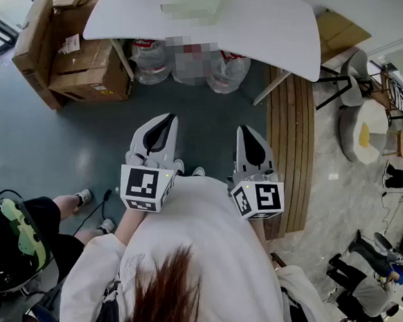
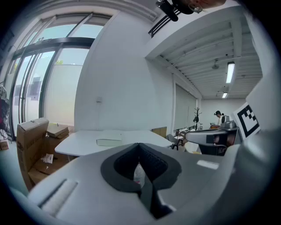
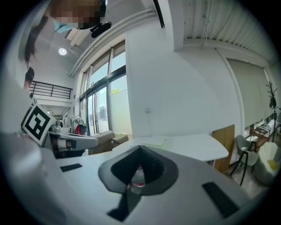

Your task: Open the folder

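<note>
A: What sits closest to the lens?

B: Reddish-brown hair (image 1: 164, 299) and the shoulders of a white top (image 1: 208, 246), right under the head camera. Just beyond them both grippers are held out side by side over the floor, pointing toward the table.

A: How do the jaws stand?

B: The left gripper (image 1: 167, 119) has its jaws pressed together, tip against tip, with nothing pinched. The right gripper (image 1: 245, 128) is the same: its tips meet and it is empty. Through the small gap behind each pair of tips only a distant water bottle shows.

A: And the folder?

B: The folder (image 2: 109, 141) lies flat on the white table (image 1: 268, 33), toward the middle of the top and back from the near edge. It is ahead of both grippers and well apart from them.

A: How much room is there to move?

B: Bare grey floor (image 1: 103, 144) lies open between the grippers and the table's near edge. Water bottles (image 1: 153, 60) stand under that edge. Cardboard boxes (image 1: 76, 62) crowd the table's left end. On the right, a slatted wooden strip (image 1: 294, 149) runs alongside the right gripper, and a slanted table leg (image 1: 273, 87) comes down to it below the table's rounded corner. A seated person in black (image 1: 26, 233) is at the left, near the left gripper's side.
</note>
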### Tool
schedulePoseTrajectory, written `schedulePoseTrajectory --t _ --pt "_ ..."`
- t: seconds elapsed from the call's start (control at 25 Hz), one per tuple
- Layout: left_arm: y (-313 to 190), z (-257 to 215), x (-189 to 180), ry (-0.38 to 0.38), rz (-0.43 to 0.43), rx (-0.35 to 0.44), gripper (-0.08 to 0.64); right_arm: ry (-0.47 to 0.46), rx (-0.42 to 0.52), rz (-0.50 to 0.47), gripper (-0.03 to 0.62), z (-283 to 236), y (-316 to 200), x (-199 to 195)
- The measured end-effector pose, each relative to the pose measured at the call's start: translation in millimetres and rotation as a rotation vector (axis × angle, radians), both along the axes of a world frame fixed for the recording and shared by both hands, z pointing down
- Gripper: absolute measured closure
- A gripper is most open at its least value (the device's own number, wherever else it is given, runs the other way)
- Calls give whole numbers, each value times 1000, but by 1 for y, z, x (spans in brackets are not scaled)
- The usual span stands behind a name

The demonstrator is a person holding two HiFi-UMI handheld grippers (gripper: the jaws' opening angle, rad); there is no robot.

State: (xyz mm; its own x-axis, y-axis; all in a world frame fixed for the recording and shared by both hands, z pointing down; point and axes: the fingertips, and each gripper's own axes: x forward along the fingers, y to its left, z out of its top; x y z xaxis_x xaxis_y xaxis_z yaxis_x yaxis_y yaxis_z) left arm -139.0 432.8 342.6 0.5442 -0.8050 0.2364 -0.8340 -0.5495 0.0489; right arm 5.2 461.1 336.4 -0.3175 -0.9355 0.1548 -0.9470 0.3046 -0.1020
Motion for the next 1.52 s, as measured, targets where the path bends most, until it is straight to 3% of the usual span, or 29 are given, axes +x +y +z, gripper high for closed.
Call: schedulePoseTrajectory --t 0.92,1.36,1.52 --pt "-2 -4 -30 11 8 13 551 -6 13 -10 585 -5 -4 -34" --pt "-12 -1 -41 -32 82 45 551 -34 6 20 584 5 -11 -49" --pt "-20 8 -48 -16 67 20 551 -32 -7 19 584 14 -19 -52"
